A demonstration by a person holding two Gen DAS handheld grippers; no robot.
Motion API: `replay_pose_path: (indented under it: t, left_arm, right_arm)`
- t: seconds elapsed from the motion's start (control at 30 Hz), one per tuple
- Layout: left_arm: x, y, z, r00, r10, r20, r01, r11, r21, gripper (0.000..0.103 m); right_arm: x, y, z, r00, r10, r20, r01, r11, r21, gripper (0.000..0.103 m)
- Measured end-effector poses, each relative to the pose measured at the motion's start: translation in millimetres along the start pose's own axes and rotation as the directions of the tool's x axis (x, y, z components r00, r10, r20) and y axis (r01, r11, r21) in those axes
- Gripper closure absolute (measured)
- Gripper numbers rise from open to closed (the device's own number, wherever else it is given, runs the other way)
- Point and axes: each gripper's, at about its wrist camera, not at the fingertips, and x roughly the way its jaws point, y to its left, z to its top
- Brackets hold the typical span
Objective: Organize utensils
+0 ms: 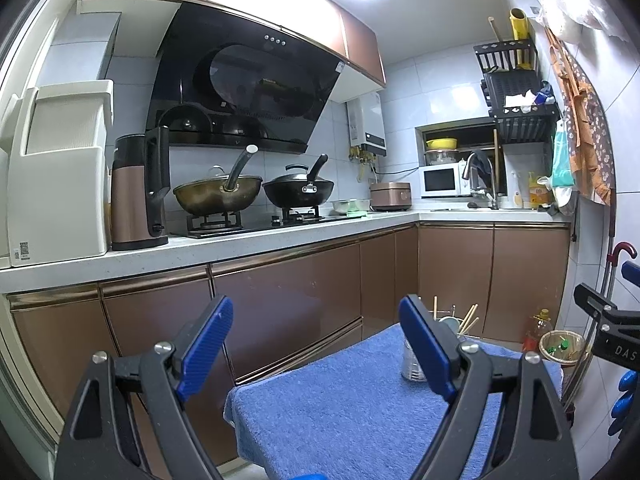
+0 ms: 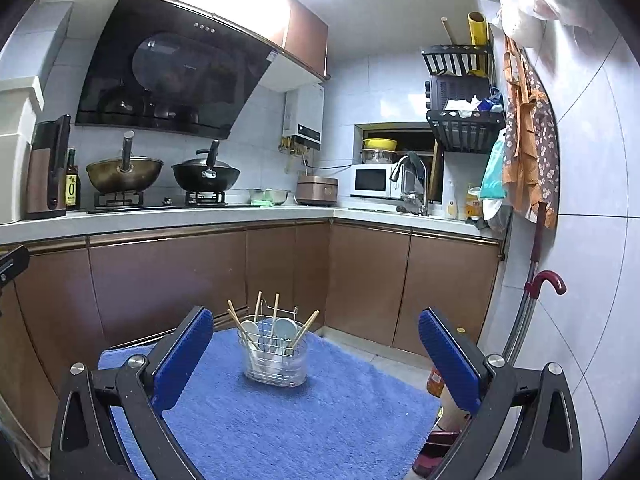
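Observation:
A clear utensil holder (image 2: pixel 275 354) with a wire frame stands on a blue towel (image 2: pixel 288 420) and holds wooden chopsticks (image 2: pixel 305 329) and pale spoons (image 2: pixel 283 327). In the left wrist view the holder (image 1: pixel 414 362) is partly hidden behind the right finger. My right gripper (image 2: pixel 316 354) is open and empty, a little short of the holder. My left gripper (image 1: pixel 316 344) is open and empty, over the towel's (image 1: pixel 352 404) left part. The right gripper's body (image 1: pixel 612 328) shows at the right edge of the left view.
Brown cabinets (image 2: pixel 168 280) and a counter (image 2: pixel 200 214) with two woks (image 2: pixel 206 174) run behind. A sink tap (image 2: pixel 412 184) and microwave (image 2: pixel 370 181) stand at the back. An umbrella (image 2: pixel 540 280) leans on the right wall. A bottle (image 1: pixel 538 328) and a bin (image 1: pixel 562 346) stand on the floor.

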Motion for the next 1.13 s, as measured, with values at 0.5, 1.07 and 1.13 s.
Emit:
replay_pose_path:
  t: [0.5,1.07,1.13]
  left_arm:
    - [53,4,0,0.999,-0.028,-0.026,0.027,0.999,-0.032,0.018]
    - [101,8,-18,0.991,-0.103,-0.089,0.097,0.993,-0.069,0.018]
    - [103,12,-19,0.990,-0.105,-0.094,0.097,0.992,-0.081,0.018]
  right_arm:
    - [42,-6,-8,0.997,-0.058,-0.044,0.058,0.998,-0.005,0.000]
    - [75,4,-10,0.986,-0.149,-0.073,0.146,0.988,-0.046,0.000]
    - [76,6,-9,0.986,-0.153,-0.073,0.149,0.987,-0.053,0.000]
